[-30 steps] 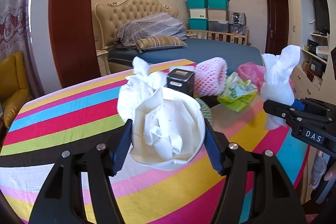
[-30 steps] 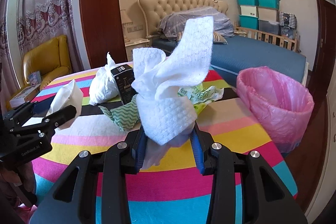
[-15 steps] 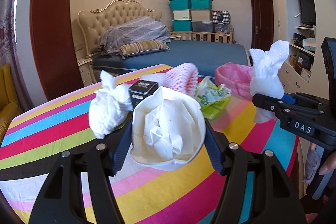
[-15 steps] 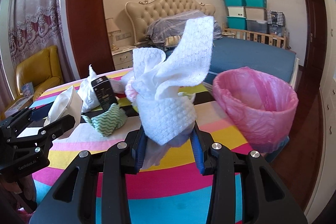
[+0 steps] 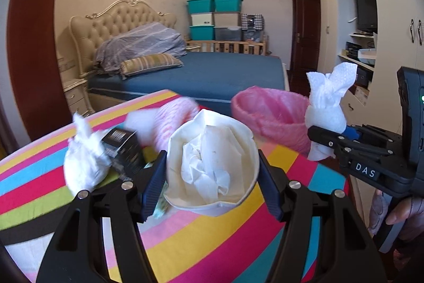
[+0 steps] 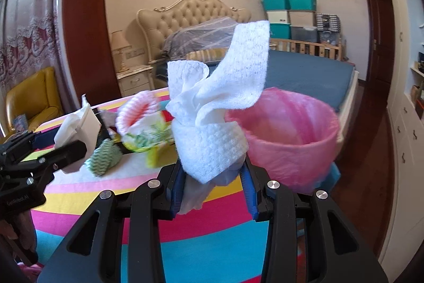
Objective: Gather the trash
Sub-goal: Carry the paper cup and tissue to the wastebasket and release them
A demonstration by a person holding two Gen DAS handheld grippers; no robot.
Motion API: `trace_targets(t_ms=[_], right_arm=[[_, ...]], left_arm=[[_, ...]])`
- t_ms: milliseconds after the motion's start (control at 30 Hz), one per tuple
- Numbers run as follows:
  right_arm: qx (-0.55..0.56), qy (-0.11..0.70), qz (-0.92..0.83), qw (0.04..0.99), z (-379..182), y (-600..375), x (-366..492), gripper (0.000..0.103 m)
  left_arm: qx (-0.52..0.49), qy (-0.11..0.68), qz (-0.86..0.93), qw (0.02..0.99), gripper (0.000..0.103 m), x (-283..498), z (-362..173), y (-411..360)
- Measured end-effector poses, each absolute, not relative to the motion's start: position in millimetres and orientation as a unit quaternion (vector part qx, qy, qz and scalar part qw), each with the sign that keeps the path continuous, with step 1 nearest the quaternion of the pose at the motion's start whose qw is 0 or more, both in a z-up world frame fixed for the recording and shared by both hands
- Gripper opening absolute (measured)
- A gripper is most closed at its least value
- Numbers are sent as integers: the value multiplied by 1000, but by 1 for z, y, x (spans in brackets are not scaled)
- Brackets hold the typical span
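- Cream paper cup, crumpled white tissue stuffed inside, clamped between blue pads of left gripper; held above striped multicolour tablecloth, mouth facing camera.
- Left view, rest of trash on cloth: knotted white tissue wad left of cup, touching small black box; pink-and-white foam net sleeve behind, blurred.
- Pink-bagged round bin past table's far right edge, mouth open.
- Far right of same view: right gripper seen side-on, pinching white embossed paper towel; part of a hand on its handle.
- Right view: white towel gripped low down between blue pads of right gripper, upper flaps standing free.
- Pink bin just behind and right of towel, rim near gripper.
- Left of towel: green-yellow printed wrapper, green zigzag cloth, foam sleeve on cloth.
- Left gripper at left edge, closed on cup.
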State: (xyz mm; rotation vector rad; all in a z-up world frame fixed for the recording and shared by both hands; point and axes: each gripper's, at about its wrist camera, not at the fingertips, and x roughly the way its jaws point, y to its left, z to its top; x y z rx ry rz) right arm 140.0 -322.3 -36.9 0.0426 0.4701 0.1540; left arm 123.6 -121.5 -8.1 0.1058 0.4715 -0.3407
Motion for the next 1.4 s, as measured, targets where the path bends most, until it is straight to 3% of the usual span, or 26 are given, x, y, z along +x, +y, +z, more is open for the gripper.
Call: trace_targets(t_ms=[733, 1167, 1200, 1267, 1400], right_arm=[[-5, 253, 18, 967, -34, -407, 229, 38], [-7, 280, 27, 960, -50, -414, 278, 40], [-7, 283, 28, 959, -52, -413, 281, 42], [-7, 287, 25, 958, -55, -413, 286, 71], [-8, 284, 18, 959, -53, -416, 283, 75]], left_arm=[[42, 257, -253, 932, 64, 277, 26, -251], [23, 291, -262, 920, 66, 356, 10, -286], [21, 296, -268, 917, 69, 360, 9, -288], [20, 307, -279, 910, 77, 368, 5, -289], [7, 300, -273, 914, 85, 369, 14, -282]])
